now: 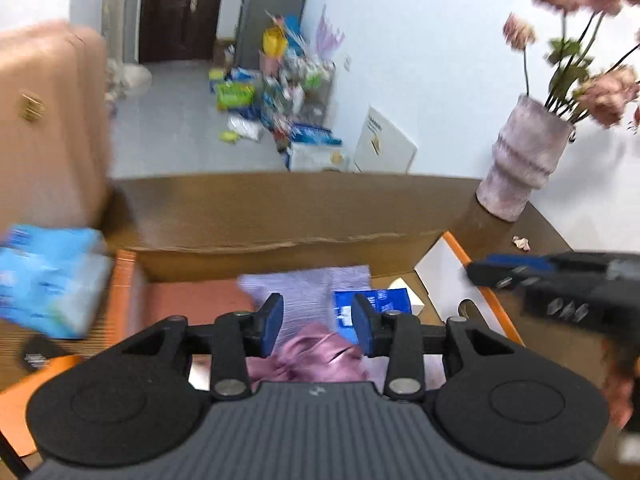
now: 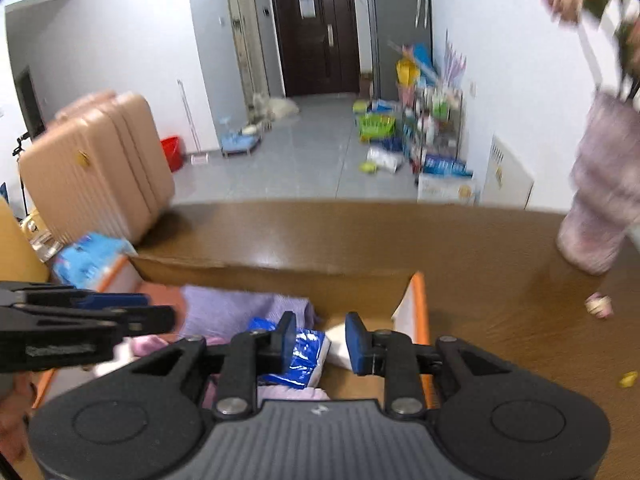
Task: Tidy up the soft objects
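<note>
An orange-rimmed box holds soft things. A lavender cloth lies at its back and a crumpled pink satin cloth at its front. A glossy blue packet sits beside a white item. My left gripper hovers open over the pink cloth with nothing between its pads. My right gripper is open above the blue packet, and its pads are not pressing on it.
A brown tabletop runs behind the box, with a pale vase of pink flowers at its right. A light-blue tissue pack and a beige suitcase are on the left.
</note>
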Demonstrator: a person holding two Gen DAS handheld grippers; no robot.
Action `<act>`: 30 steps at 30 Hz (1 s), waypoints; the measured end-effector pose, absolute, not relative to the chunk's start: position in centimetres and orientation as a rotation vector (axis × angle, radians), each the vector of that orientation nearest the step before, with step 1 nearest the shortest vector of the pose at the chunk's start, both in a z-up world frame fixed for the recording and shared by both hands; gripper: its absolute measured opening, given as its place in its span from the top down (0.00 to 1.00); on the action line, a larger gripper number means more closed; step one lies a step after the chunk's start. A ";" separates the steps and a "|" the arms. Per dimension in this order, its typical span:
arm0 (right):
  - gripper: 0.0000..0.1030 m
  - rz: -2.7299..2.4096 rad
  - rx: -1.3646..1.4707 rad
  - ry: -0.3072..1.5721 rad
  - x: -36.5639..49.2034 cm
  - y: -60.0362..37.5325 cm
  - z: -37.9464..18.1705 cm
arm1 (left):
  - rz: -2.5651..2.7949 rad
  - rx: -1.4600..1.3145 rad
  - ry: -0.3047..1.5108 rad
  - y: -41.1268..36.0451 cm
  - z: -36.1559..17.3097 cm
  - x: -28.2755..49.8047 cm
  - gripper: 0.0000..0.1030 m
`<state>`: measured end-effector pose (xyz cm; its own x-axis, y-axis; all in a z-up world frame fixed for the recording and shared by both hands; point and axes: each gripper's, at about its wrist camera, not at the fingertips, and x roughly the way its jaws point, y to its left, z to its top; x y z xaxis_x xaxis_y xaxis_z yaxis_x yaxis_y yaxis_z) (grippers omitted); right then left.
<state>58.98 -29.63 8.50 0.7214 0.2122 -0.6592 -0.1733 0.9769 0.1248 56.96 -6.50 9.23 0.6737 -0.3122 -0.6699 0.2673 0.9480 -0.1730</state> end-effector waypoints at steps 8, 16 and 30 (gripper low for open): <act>0.42 0.192 0.027 0.613 49.4 -30.9 13.4 | -0.145 0.046 0.553 -1.1 13.0 46.0 0.29; 0.08 0.123 -0.014 0.294 42.0 -30.0 11.2 | -0.029 0.056 0.311 -0.9 11.1 39.0 0.06; 0.08 0.102 0.063 0.220 37.0 -29.7 11.3 | -0.081 0.023 0.228 -0.1 11.3 34.3 0.04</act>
<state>37.04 -29.67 11.35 0.9707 0.1078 -0.2147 -0.0940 0.9929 0.0736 34.29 -0.10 11.26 0.9709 -0.0774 -0.2268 0.0827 0.9965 0.0141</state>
